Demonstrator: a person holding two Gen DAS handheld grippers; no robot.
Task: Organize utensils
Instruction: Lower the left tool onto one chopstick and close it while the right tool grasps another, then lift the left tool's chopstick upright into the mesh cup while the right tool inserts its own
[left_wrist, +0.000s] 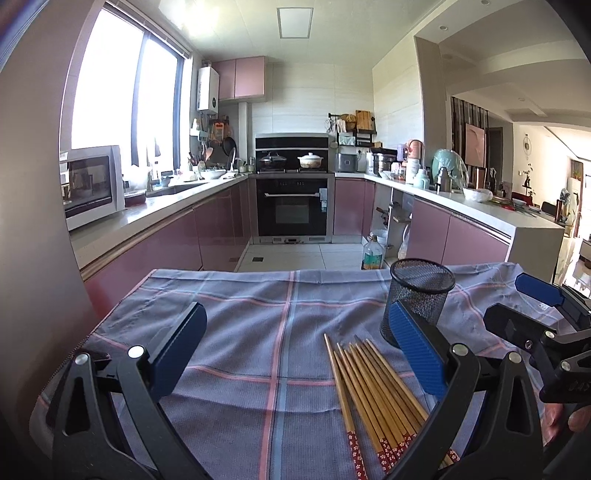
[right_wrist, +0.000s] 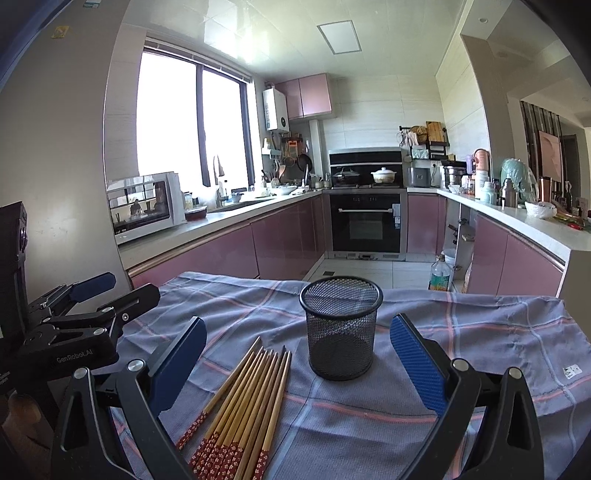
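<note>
Several bamboo chopsticks (left_wrist: 376, 398) with red patterned ends lie in a loose bundle on the plaid cloth (left_wrist: 258, 332); they also show in the right wrist view (right_wrist: 243, 402). A black mesh cup (right_wrist: 340, 328) stands upright and empty just beyond them, also in the left wrist view (left_wrist: 419, 299). My left gripper (left_wrist: 295, 354) is open and empty, hovering over the cloth left of the chopsticks. My right gripper (right_wrist: 297, 363) is open and empty, with the cup and chopstick tips between its fingers' line. Each gripper shows in the other's view, the right one (left_wrist: 535, 306) and the left one (right_wrist: 107, 295).
The cloth covers a table whose far edge (right_wrist: 406, 291) drops to the kitchen floor. A plastic bottle (left_wrist: 372, 253) stands on the floor beyond. Pink cabinets and counters line both sides, with an oven (left_wrist: 291, 206) at the back.
</note>
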